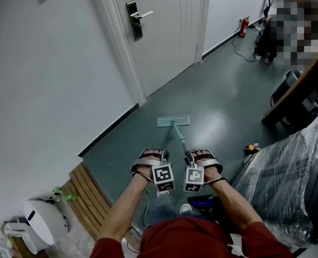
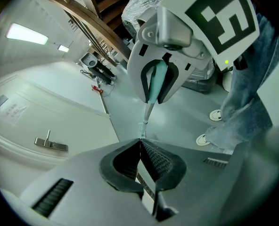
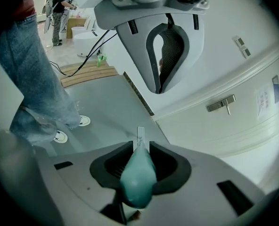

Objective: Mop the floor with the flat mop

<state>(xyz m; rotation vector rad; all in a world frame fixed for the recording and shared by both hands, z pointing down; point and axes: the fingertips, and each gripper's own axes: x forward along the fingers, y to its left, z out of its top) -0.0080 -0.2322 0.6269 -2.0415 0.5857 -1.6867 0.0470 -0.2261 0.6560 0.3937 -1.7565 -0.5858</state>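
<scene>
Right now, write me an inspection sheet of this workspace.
Surface: dark floor, glossy.
Job's things: flat mop head lies flat on the floor near the door; mop handle slopes back to the grippers.
Clutter: wooden slats, white appliance, plastic-wrapped bulk, small yellow item.
Grippers: right gripper shut on the mop handle's teal grip; left gripper shut, holding nothing.
Cables: black cable trails over the floor.
Surroundings: white wall, fire extinguisher, second person far off.
</scene>
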